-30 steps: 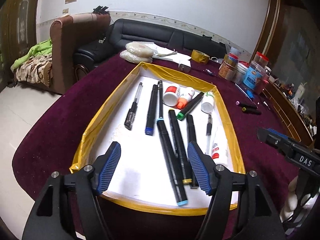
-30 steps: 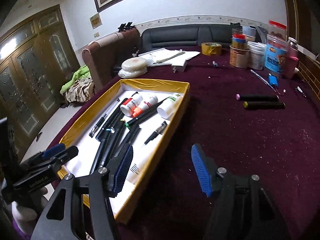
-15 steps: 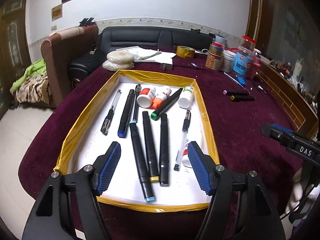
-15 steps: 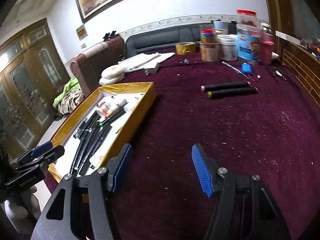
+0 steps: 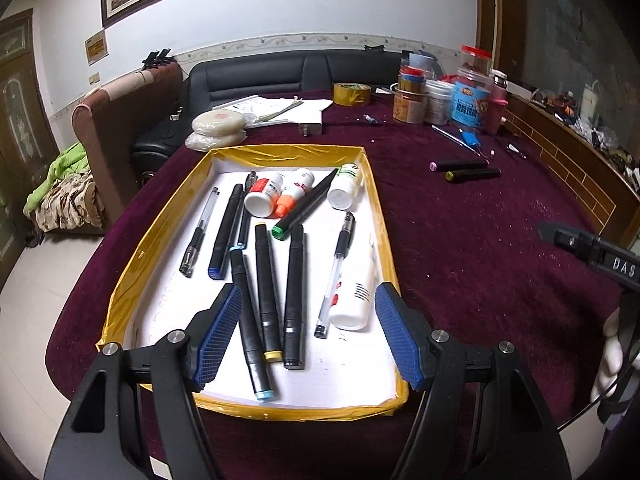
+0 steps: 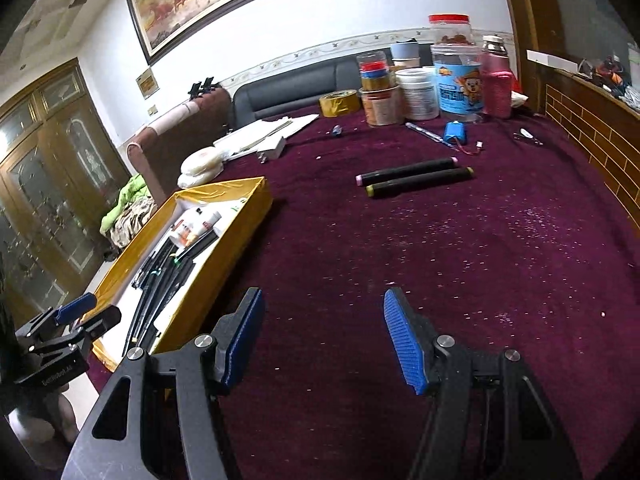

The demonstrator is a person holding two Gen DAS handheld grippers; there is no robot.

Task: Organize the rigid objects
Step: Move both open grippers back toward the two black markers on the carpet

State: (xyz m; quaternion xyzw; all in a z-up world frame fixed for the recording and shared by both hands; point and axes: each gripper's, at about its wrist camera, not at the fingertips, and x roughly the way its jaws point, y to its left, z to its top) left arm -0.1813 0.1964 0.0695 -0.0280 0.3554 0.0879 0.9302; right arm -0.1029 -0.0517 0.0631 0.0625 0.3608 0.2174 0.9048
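Black markers, pens and small bottles lay jumbled in a gold-rimmed tray. Two more black markers lay side by side on the counter, well apart.

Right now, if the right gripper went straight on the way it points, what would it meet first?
Probably the bare maroon tablecloth: the right gripper is open, empty and tilted downward. The two black markers lie farther along that line, though depth is hard to judge.

The dark red cloth surface lay bare up to two black markers; jars crowded behind them.
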